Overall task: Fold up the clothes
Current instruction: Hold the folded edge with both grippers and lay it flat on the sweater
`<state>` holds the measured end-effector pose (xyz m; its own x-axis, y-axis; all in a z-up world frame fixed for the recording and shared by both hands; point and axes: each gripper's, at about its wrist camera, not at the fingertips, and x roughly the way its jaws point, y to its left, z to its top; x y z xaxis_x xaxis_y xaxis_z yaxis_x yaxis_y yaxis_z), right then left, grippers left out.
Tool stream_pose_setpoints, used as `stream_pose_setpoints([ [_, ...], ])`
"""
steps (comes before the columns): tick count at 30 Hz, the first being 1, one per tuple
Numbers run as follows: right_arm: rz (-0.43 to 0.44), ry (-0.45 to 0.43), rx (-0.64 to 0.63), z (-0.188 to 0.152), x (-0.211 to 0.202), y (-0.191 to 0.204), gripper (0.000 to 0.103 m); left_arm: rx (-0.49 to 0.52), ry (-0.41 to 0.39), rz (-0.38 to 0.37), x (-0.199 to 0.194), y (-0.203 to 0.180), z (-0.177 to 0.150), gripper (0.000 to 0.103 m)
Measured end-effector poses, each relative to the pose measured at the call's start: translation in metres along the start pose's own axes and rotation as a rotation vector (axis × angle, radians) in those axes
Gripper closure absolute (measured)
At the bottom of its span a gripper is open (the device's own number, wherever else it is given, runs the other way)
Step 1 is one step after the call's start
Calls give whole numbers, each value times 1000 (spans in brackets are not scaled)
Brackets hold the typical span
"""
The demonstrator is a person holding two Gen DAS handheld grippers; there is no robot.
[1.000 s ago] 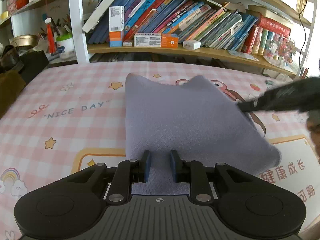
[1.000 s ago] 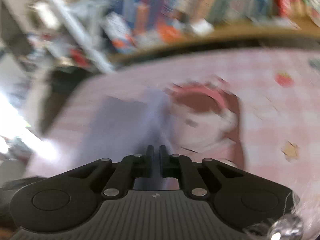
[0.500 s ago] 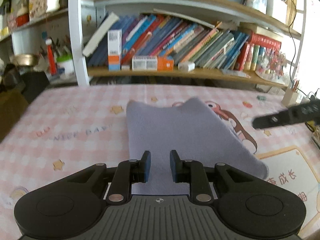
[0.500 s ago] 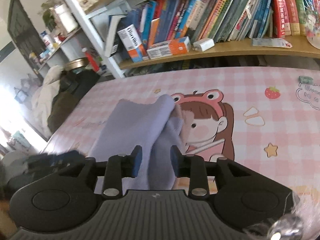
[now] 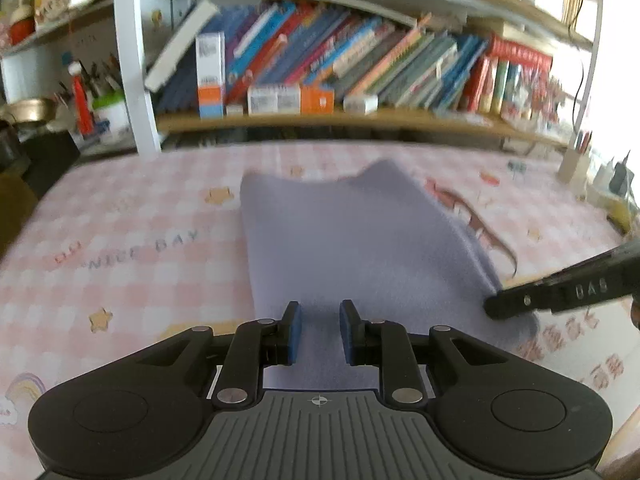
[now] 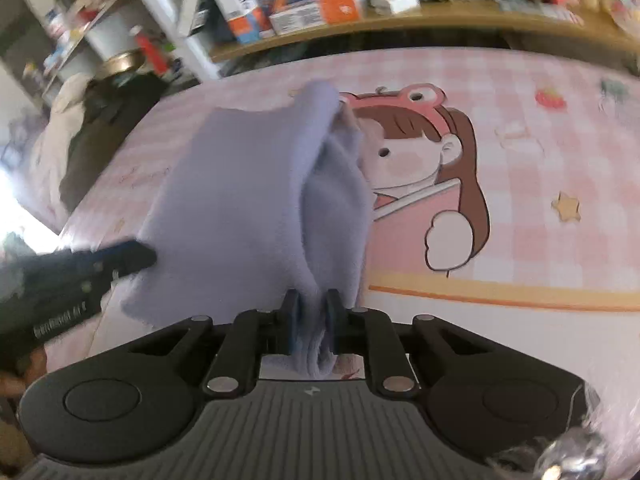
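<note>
Pink checked tablecloth printed with stars, "NICE DAY" lettering at left of the left-wrist frame and a cartoon girl at right of the right-wrist frame, folded lavender cloth lying on it at frame centre, layers bunched along its right edge

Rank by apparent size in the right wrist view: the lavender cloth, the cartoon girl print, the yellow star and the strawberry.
1. lavender cloth, though it is nearest the camera
2. cartoon girl print
3. yellow star and strawberry: similar, too close to rank

Book spines blurred, unreadable
</note>
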<state>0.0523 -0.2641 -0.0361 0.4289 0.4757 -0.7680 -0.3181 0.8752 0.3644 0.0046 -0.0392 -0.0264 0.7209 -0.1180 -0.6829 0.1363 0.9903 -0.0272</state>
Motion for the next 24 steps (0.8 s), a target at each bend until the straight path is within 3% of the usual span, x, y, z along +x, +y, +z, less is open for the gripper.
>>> stream_pose_setpoints([
  [3,-16,9,-17,3,-1,5,89,1,-7,-14,-1,3,-1,81],
  [8,7,-61,-42,28,-11,16,69,-1,-54,-49,-7,9,7,81],
  [13,13,-36,10,56,17,14,69,37,-51,-73,1,1,11,81],
  [15,-2,3,6,60,29,14,76,45,-46,-76,3,0,11,81],
  [16,20,-33,-21,60,23,17,91,44,-41,-78,4,1,11,81],
  [19,86,-140,-103,60,5,28,92,23,-36,-85,5,5,11,81],
  [22,29,-170,-160,55,0,34,92,11,-30,-95,7,7,11,81],
  [24,-50,-82,-122,53,25,27,92,18,-27,-99,8,5,11,81],
])
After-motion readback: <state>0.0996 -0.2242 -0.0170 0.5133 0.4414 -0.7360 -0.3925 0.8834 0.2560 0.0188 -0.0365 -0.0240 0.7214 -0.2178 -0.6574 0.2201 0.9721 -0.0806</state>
